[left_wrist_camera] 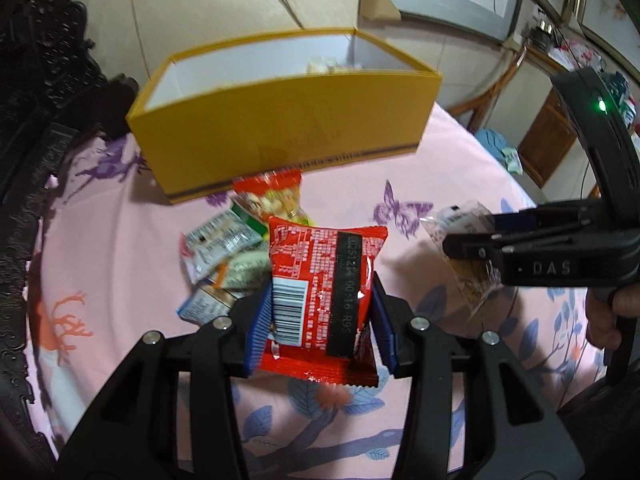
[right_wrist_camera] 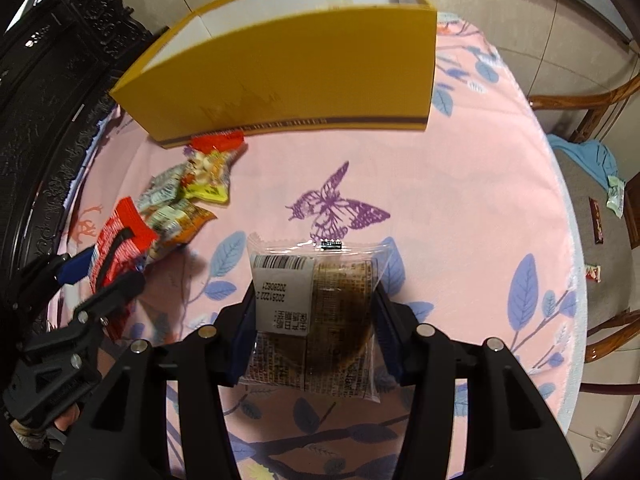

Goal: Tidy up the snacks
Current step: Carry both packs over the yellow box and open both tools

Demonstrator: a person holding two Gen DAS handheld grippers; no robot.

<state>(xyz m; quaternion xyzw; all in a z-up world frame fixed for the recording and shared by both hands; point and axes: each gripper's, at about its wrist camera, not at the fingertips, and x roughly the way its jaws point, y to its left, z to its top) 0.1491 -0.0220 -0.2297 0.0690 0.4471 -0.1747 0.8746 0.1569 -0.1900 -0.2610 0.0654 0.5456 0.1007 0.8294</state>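
Left view: the left claw point(left_wrist_camera: 320, 312) is clamped on a red snack bag point(left_wrist_camera: 324, 292), held above the table point(left_wrist_camera: 420, 184) near the yellow box point(left_wrist_camera: 280, 132).

Right view: the right claw point(right_wrist_camera: 314, 328) squeezes a clear cake pack point(right_wrist_camera: 316, 312). Next, I think, both go over the box wall and drop in.

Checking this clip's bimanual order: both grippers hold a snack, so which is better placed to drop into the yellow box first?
Marginally left, I'd judge: the left gripper, holding the red packet, shows the yellow box straight ahead.

Left tool point(left_wrist_camera: 320, 308) clamped, right tool point(right_wrist_camera: 316, 320) clamped, both angled downward
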